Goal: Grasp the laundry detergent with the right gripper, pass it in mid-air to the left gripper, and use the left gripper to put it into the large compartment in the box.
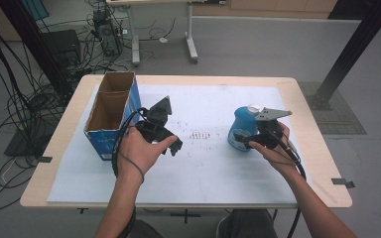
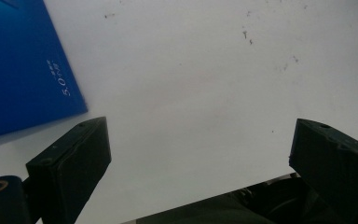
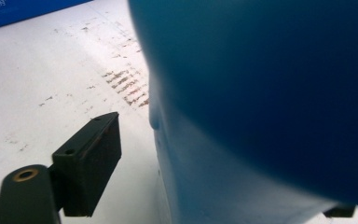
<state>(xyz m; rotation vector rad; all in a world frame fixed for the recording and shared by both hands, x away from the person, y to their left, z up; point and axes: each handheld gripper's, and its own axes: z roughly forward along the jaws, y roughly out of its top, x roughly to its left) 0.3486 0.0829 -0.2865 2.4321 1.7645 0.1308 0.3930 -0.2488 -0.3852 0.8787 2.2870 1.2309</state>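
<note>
Right gripper (image 1: 254,141) – jaws around the bottle (image 1: 241,130), left one not touching; left gripper (image 1: 171,144) wide open, empty, beside the box (image 1: 110,111).

Blue bottle (image 3: 261,93) blurred and cut by the right gripper view's edges, hiding one jaw; blue carton (image 2: 18,70) cropped in the left gripper view.

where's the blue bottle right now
In the high view the blue bottle stands on the table's right side, just left of the right hand-held gripper.
</note>
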